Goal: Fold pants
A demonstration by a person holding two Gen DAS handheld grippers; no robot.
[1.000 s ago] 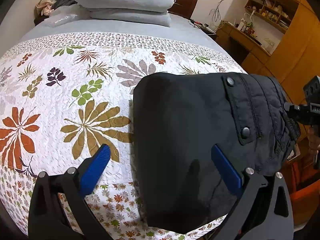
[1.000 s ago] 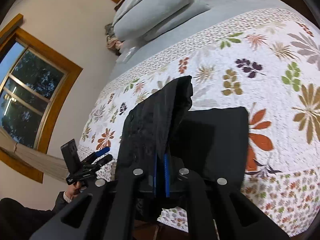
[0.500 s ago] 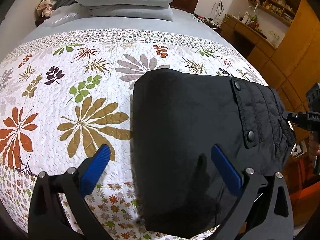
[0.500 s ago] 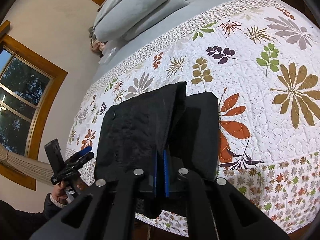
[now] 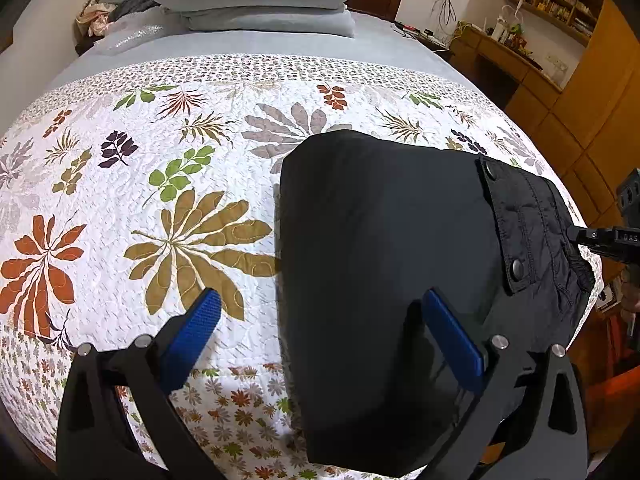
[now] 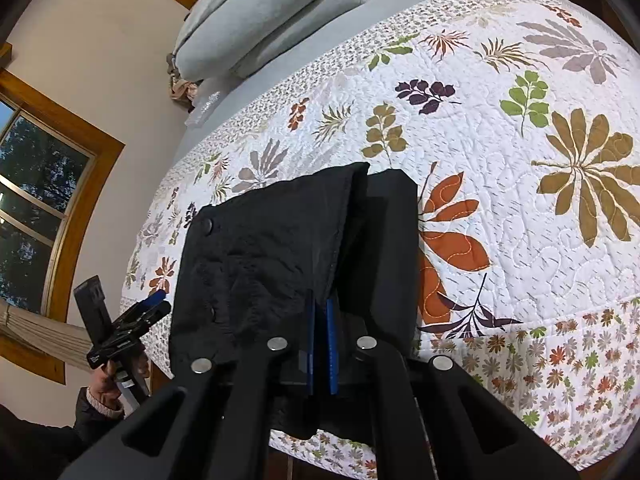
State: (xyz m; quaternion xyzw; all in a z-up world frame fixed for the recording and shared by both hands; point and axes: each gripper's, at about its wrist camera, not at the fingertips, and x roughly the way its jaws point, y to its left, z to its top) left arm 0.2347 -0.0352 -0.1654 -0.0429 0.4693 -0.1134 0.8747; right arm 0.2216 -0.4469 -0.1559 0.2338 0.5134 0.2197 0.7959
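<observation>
Quilted bed [image 5: 160,208]: right hand-held gripper [image 6: 321,312] pinches pants [image 6: 260,256], hiding layers beneath; left hand-held gripper [image 5: 320,320] released.

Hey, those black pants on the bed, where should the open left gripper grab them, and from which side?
Take the black pants by their free left edge, coming in from the bare quilt side. That edge lies flat and open to the left gripper, while the right gripper already pinches the waistband end, so the opposite side probably needs the hold.

left gripper [image 5: 318,332], jaws wide apart, hovers over folded black pants [image 5: 400,264] on the floral quilt [image 5: 160,168].
</observation>
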